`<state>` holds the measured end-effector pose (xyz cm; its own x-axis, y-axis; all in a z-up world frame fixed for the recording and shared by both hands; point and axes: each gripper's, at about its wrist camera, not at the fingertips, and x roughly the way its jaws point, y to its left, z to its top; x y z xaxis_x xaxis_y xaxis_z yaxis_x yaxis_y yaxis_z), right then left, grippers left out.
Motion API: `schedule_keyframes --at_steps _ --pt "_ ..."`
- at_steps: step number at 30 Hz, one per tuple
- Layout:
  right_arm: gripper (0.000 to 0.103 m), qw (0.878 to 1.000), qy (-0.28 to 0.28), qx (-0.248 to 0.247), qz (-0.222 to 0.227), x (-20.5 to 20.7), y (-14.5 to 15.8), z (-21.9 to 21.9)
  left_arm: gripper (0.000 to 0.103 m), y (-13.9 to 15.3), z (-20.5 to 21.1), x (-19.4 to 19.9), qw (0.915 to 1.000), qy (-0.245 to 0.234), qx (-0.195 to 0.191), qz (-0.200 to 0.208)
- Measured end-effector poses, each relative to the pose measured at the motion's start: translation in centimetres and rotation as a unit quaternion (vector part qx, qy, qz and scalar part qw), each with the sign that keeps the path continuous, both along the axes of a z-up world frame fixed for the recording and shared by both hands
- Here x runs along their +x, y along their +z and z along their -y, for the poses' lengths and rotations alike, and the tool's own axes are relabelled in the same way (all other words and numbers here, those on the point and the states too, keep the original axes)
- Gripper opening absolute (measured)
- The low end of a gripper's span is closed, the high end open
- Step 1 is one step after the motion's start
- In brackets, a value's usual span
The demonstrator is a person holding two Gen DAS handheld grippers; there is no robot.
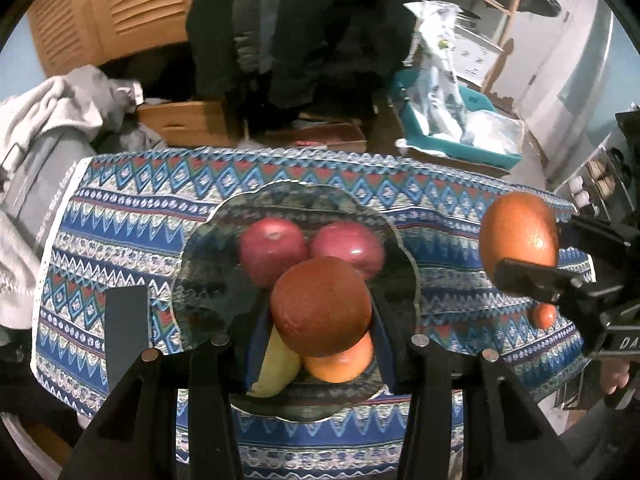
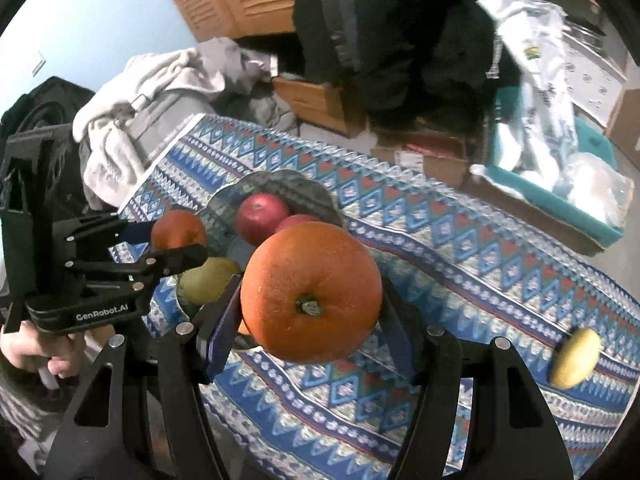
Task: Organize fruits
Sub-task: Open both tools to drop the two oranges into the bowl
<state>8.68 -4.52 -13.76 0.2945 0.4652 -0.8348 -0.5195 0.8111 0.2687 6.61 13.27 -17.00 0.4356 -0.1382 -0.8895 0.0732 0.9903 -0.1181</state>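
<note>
A glass bowl (image 1: 200, 240) with a scalloped rim sits on a table covered by a blue, white and red zigzag-patterned tablecloth (image 1: 120, 216). Inside the bowl lie two red apples (image 1: 272, 250), side by side at the far side, with a yellow-green pear (image 1: 276, 372) and a small orange (image 1: 340, 360) at the near side. The left gripper (image 1: 320, 312) holds a dark orange (image 1: 322, 306) above the near part of the bowl, its jaws pinching the fruit from both sides, directly over the pear and the small orange. The right gripper (image 2: 312, 300) pinches a second, brighter orange (image 2: 312, 294) between its jaws, stem end facing the camera; in the left wrist view this fruit is in the air to the right of the bowl, above the cloth. A lemon (image 2: 576, 356) lies on the tablecloth well apart from the bowl, on the right. In the left wrist view a small orange-red fruit (image 1: 544, 315) lies on the cloth below the right gripper; what kind it is cannot be told. Beyond the table are a grey sweatshirt (image 1: 52, 112) heaped on the left, cardboard boxes (image 1: 188, 122), a teal tray (image 1: 460, 144) holding plastic bags, and wooden louvered doors (image 1: 132, 0).
</note>
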Motion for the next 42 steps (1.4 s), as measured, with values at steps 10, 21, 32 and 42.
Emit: schedule_keyframes --at_steps 10,21,32,42 --pt "0.065 0.999 0.034 -0.010 -0.022 1.1 -2.9 -5.5 0.047 -2.9 -4.4 0.3 0.9993 0.032 0.006 -0.019" --pt "0.065 0.997 0.055 -0.029 -0.035 2.1 -5.1 -9.7 0.047 -5.0 -6.7 0.9 0.9983 0.044 0.019 -0.032" --pt "0.065 0.996 0.067 -0.042 -0.043 2.2 -6.6 -11.8 0.047 -6.6 -7.2 1.5 0.9975 0.040 0.036 -0.045" --pt "0.066 0.995 0.073 -0.050 -0.054 2.1 -7.8 -12.7 0.047 -8.2 -7.2 1.7 0.9960 0.035 0.043 -0.070"
